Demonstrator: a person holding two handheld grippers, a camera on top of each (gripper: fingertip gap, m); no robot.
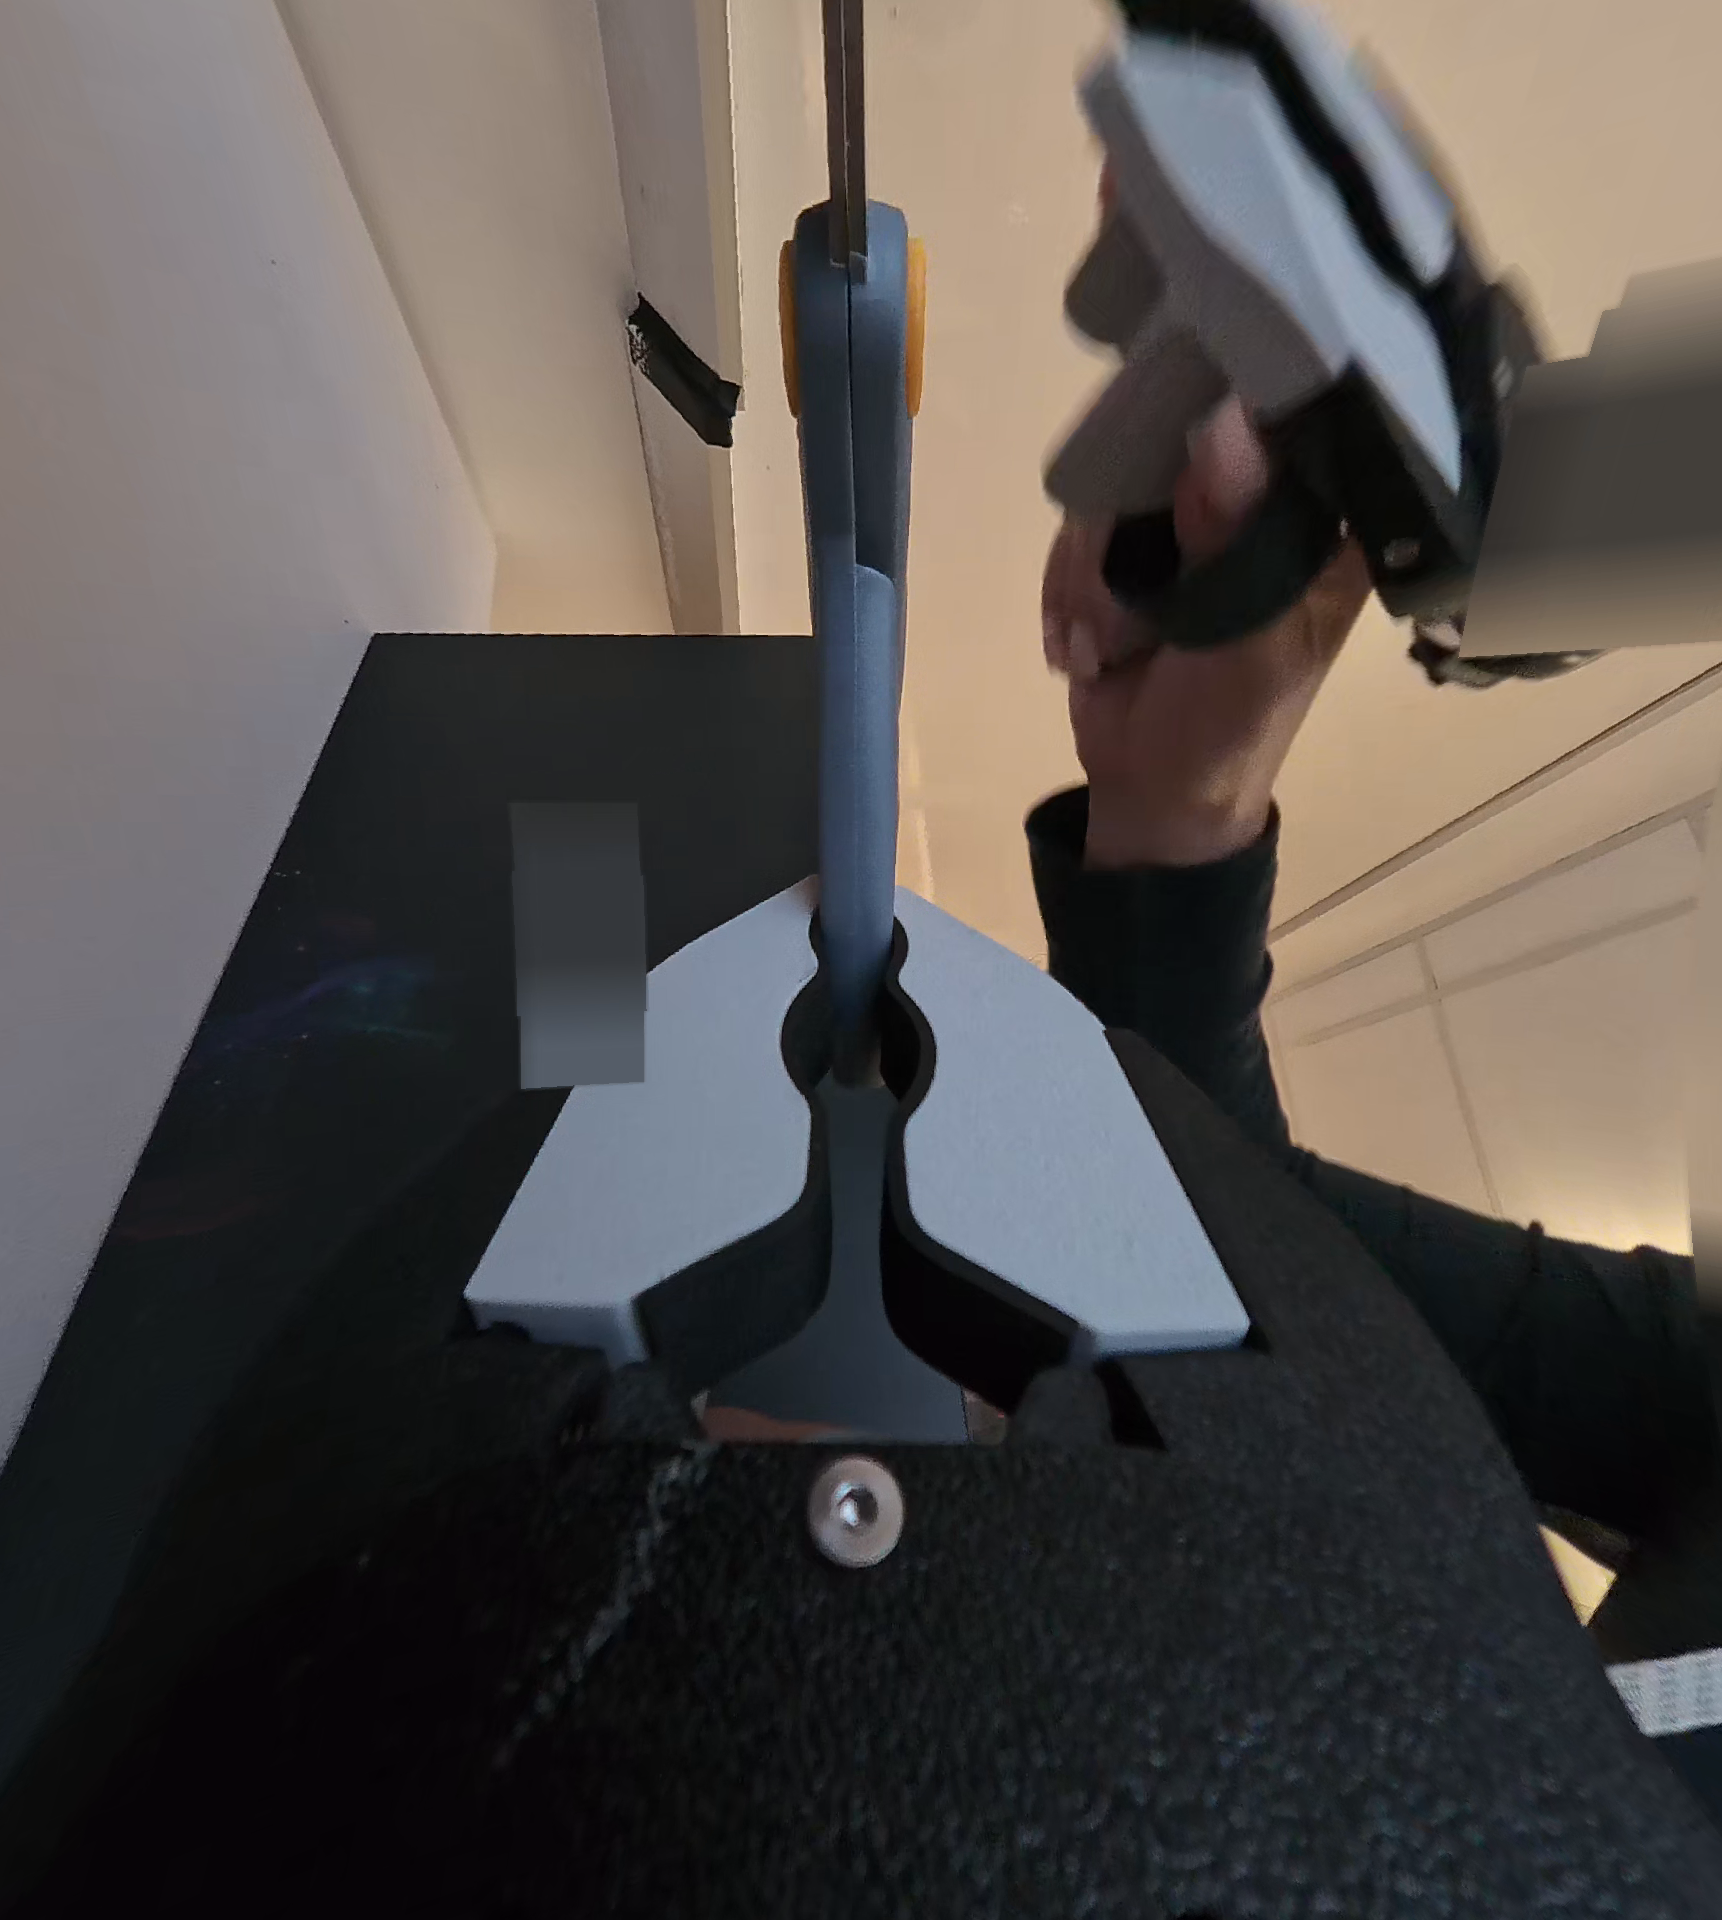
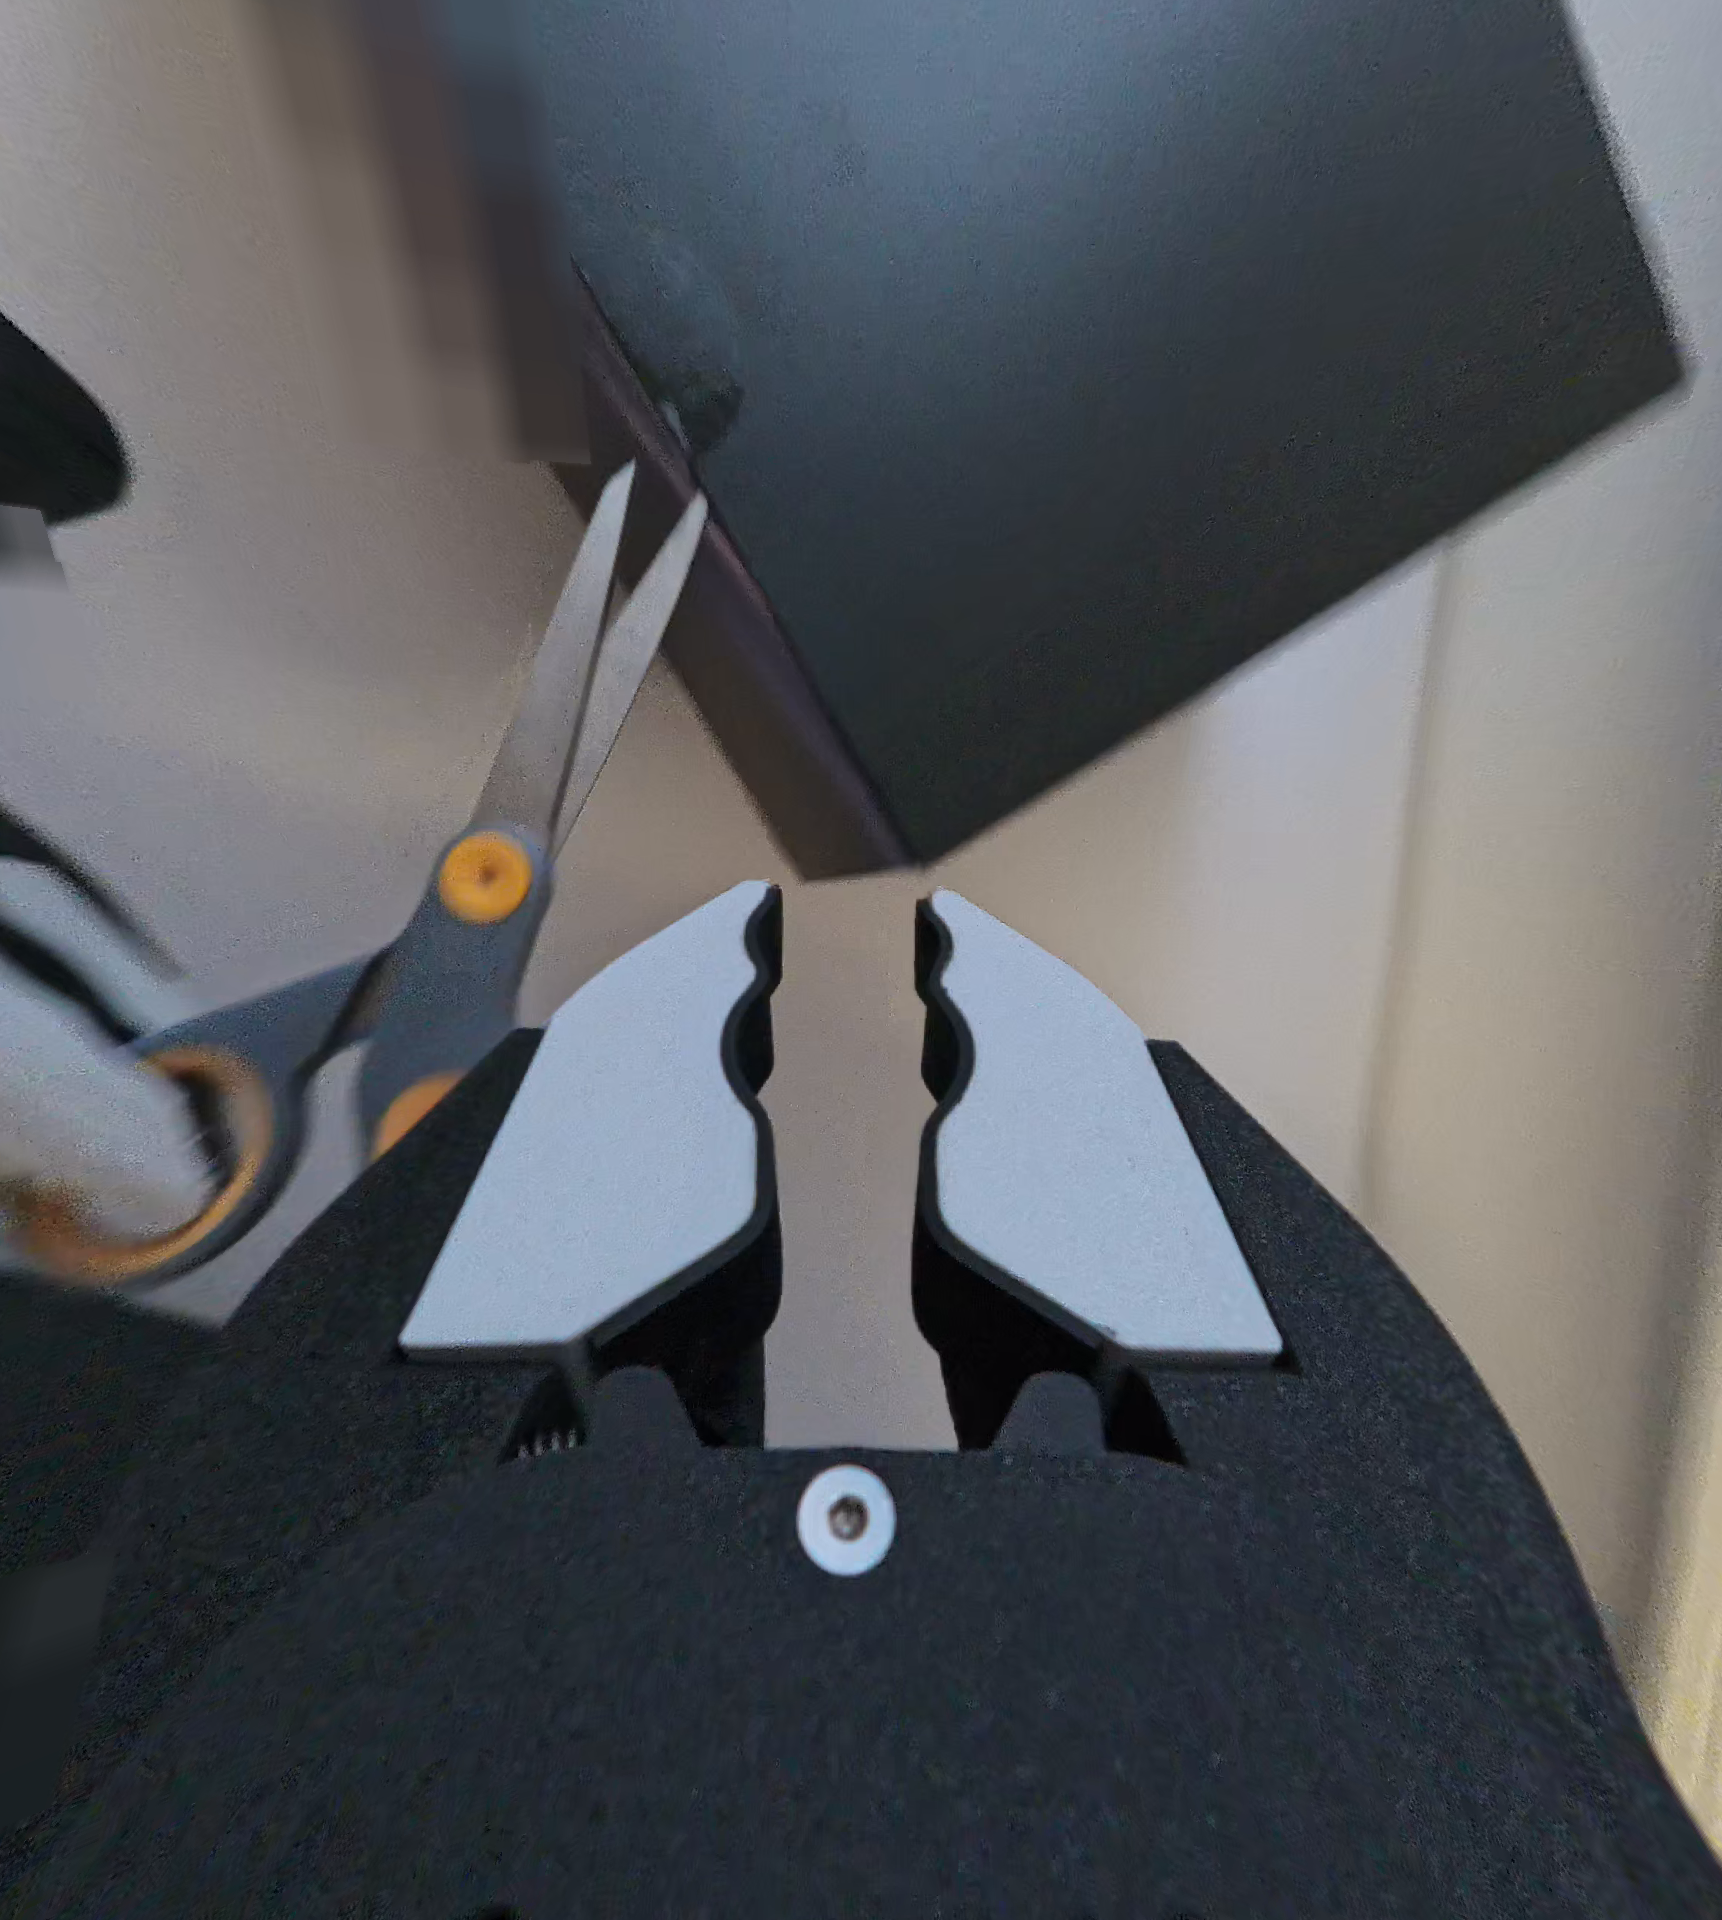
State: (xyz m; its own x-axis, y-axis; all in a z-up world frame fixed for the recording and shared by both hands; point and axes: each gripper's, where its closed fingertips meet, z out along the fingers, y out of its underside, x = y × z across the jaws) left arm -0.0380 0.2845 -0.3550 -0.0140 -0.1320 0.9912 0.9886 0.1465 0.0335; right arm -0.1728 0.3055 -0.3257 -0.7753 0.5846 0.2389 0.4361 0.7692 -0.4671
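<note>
Grey-handled scissors (image 1: 852, 623) with orange trim stand pinched by one handle in the left hand-held gripper (image 1: 857, 997), blades slightly parted. Just to their right, the right hand-held gripper (image 2: 849, 935) is spread, holding nothing, before a black panel (image 2: 1096, 416).

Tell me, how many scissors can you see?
1. The scissors are clamped in the left tool, blades pointing toward the black panel. The right tool holds nothing.
</note>
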